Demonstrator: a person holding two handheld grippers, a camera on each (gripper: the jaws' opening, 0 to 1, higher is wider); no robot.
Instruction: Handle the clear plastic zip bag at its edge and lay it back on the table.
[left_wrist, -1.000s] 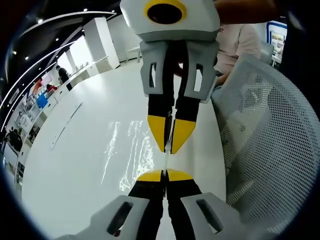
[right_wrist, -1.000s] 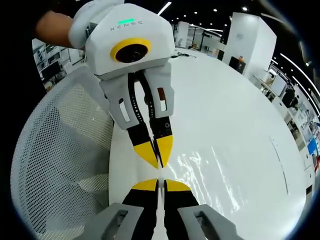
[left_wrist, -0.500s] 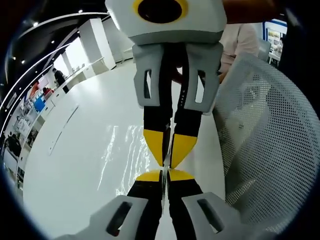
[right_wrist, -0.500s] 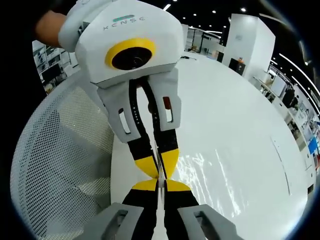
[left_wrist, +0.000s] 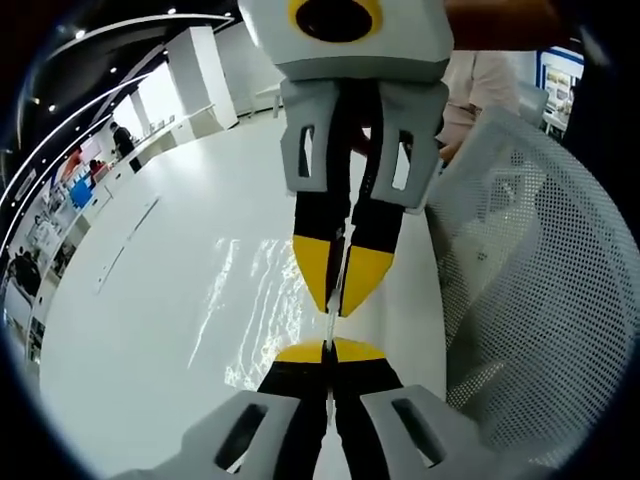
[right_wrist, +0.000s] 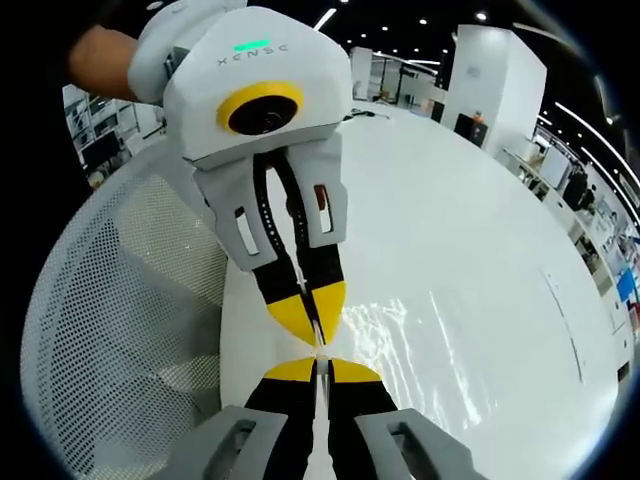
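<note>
- Nearest, the left gripper (left_wrist: 327, 350) has its yellow-tipped jaws pressed together on the thin edge of the clear plastic zip bag (left_wrist: 262, 300).
- Facing it tip to tip, the right gripper (left_wrist: 340, 292) is pinched closed on the same edge, so the two nearly touch.
- The bag hangs taut between them as a glinting film above the white table (left_wrist: 130, 340), off to one side of the jaws.
- To lay it well, I'd lower both hands together, level, letting the loose body settle flat before either jaw lets go.
- Beside the table edge stands a white mesh chair (left_wrist: 530, 280), close enough to snag the bag.
- Farther back, a seated person (left_wrist: 480, 85), then a white pillar (left_wrist: 205, 70).
</note>
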